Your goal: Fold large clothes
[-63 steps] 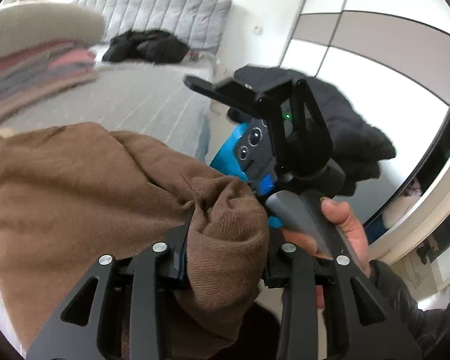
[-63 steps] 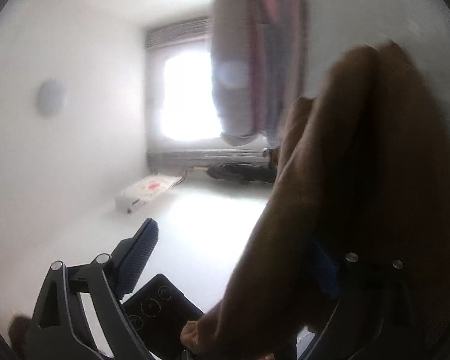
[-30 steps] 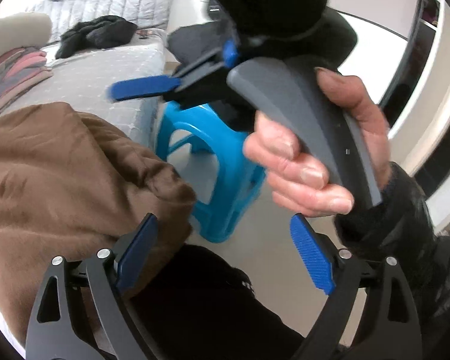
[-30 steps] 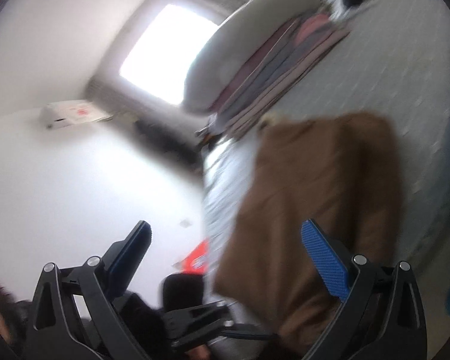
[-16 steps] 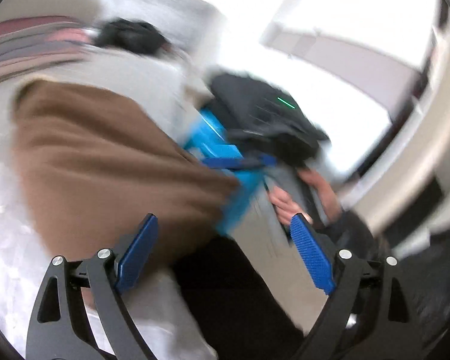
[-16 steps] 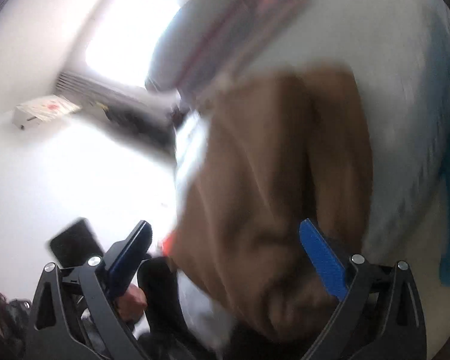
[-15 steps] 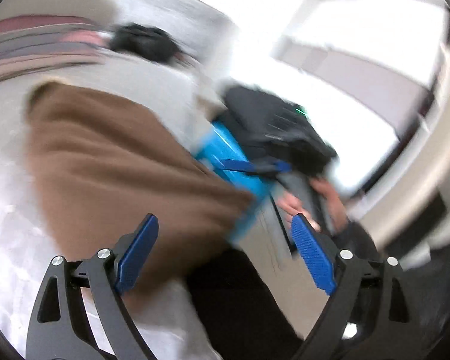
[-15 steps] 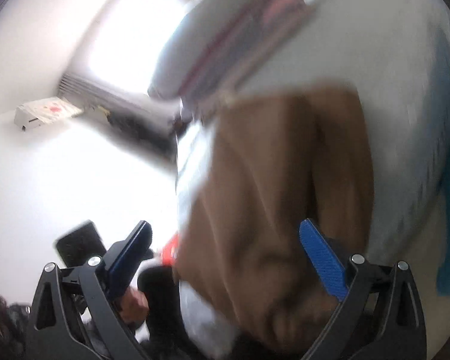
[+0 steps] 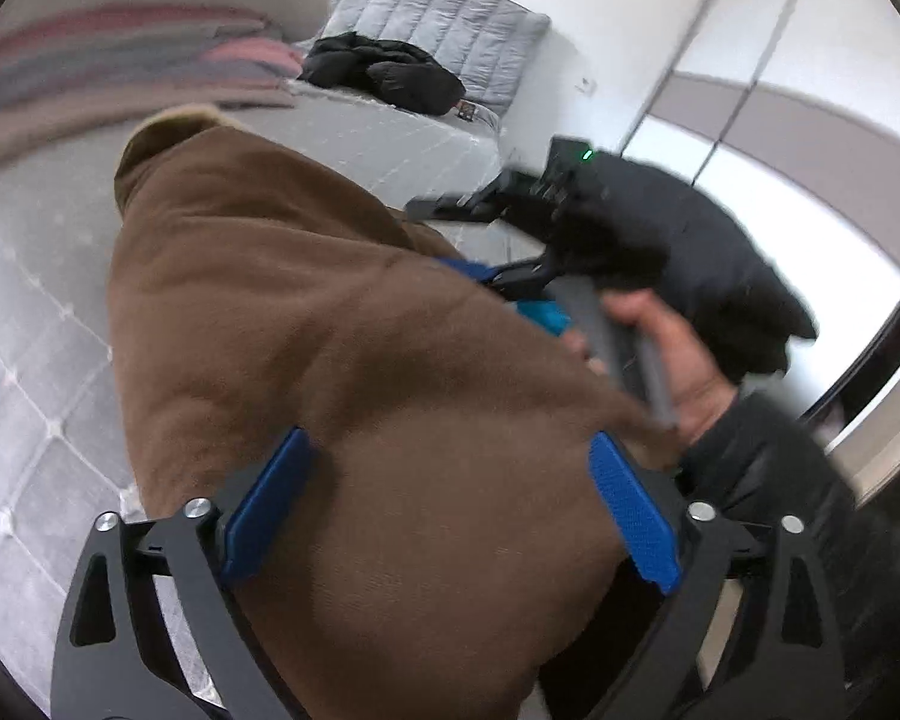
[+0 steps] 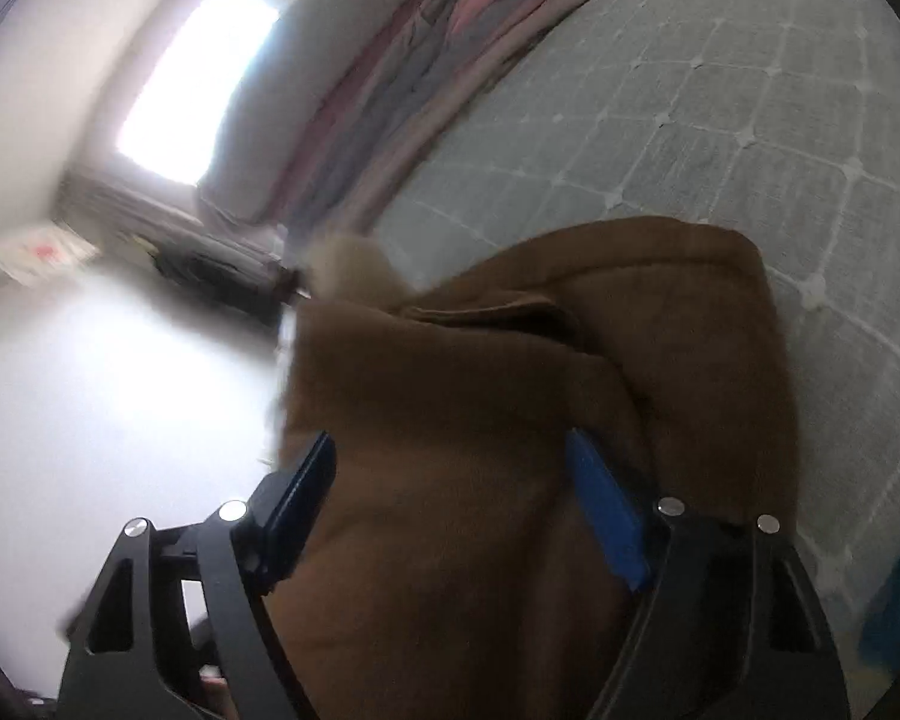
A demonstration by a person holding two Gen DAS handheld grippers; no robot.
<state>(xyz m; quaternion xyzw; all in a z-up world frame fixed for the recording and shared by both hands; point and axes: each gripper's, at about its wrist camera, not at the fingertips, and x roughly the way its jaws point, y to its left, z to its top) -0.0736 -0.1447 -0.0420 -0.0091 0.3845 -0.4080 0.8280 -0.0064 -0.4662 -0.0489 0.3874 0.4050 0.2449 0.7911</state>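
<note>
**Brown coat bundled at the bed edge, both jaws wide**

Brown thick woollen coat point(image 9: 306, 324), folded into a bulky bundle, lying on the grey quilted bed cover point(image 10: 750, 120) and spilling over its near edge. Pale fur trim point(image 10: 354, 267) showing at the far end, toward 11 o'clock in the right wrist view.

Left gripper point(image 9: 450, 504) spread wide over the near part of the bundle, blue pads either side, gripping nothing. Right gripper point(image 10: 456, 504) likewise wide, cloth between the pads but not pinched. Right hand point(image 9: 660, 354) visible at 3 o'clock in the left view.

Judged heavy, soft and floppy; thick layers likely to slump and spring open if lifted by one ply. Best taken at a doubled edge or seam, through all layers, both grippers well apart.

Striped stack of folded blankets point(image 10: 426, 78) at 12 o'clock; black jacket point(image 9: 384, 72) near the headboard.
</note>
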